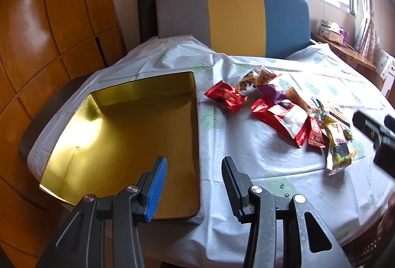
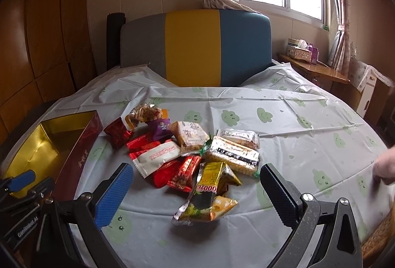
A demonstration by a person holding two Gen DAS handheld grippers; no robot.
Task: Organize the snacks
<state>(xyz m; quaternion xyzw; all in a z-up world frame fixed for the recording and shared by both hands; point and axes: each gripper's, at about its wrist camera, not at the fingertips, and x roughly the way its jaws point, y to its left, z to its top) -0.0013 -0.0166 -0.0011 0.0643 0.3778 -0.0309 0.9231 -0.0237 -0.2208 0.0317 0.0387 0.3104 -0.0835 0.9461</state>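
Note:
An open tin box point(image 1: 118, 134) with a gold inside and dark red walls point(image 2: 81, 154) lies empty on the left of the table. To its right is a loose pile of snack packets point(image 1: 284, 117) point(image 2: 192, 152): red wrappers, white ones, cracker packs. A yellow-green packet point(image 2: 209, 194) lies nearest. My left gripper point(image 1: 195, 184) hovers over the box's right edge, open, with nothing between its fingers. In the right wrist view it shows at the lower left point(image 2: 22, 181). My right gripper point(image 2: 196, 194) stands wide open just before the pile, its pads clear of the yellow-green packet. It also shows at the right edge point(image 1: 370, 127).
A white cloth with green cloud faces point(image 2: 296, 124) covers the round table. A chair back point(image 2: 195, 45) in grey, yellow and blue stands behind it. Wooden wardrobe doors point(image 1: 49, 21) are at the left, a side table with a tissue box point(image 2: 303, 50) at the right. A person's finger point(image 2: 385, 169) rests on the cloth.

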